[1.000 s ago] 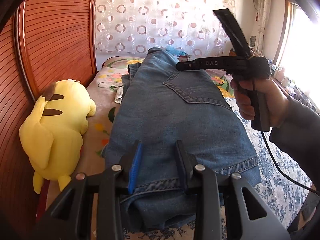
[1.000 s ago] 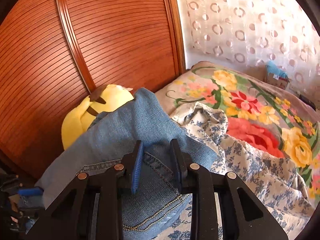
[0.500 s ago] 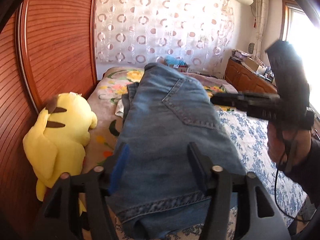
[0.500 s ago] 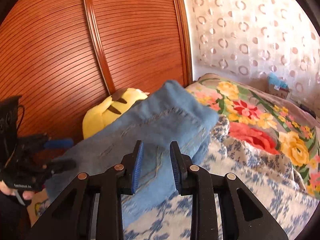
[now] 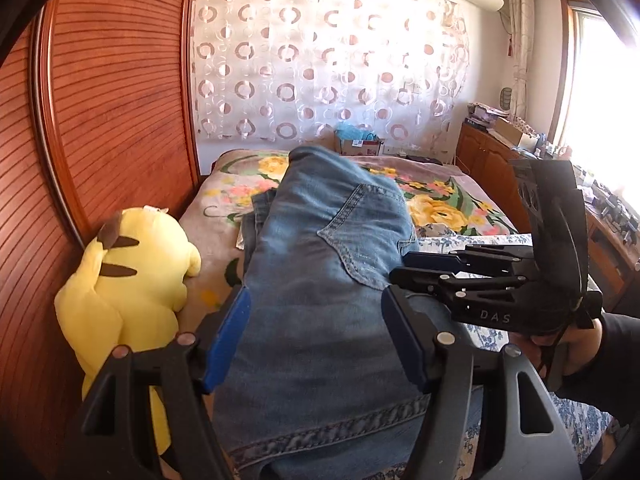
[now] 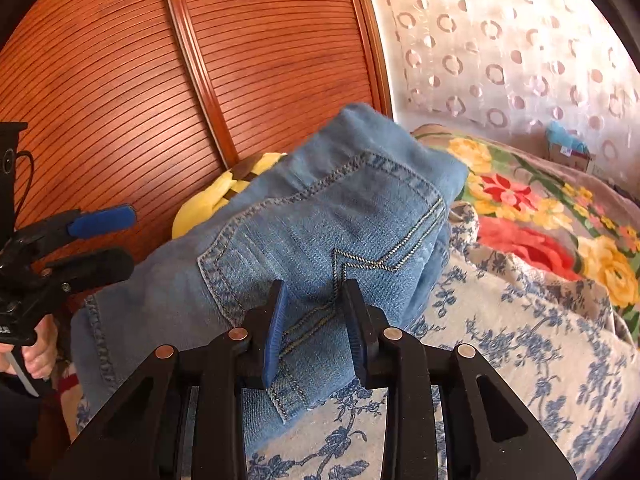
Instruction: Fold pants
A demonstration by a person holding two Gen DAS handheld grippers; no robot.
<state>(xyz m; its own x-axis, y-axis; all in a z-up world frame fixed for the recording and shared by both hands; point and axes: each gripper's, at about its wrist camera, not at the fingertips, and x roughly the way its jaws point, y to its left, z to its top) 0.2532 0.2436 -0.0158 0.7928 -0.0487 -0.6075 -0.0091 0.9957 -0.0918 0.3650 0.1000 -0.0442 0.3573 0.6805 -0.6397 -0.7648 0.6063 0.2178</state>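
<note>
The folded jeans (image 5: 320, 280) are lying on the bed (image 6: 520, 320), beside a yellow plush toy (image 5: 128, 280). The left gripper (image 5: 314, 332) is hovering with fingers spread wide, gripping nothing. The right gripper (image 6: 314, 320) is sitting over the denim's back pocket, fingers narrowly parted, with nothing pinched between them.

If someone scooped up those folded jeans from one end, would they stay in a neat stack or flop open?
The jeans would probably sag and unfold: they lie in soft, rounded layers. The denim looks thick at the stitched pocket, so likely fairly heavy, not slippery. The soft floral bedding gives little firm support for pushing.
</note>
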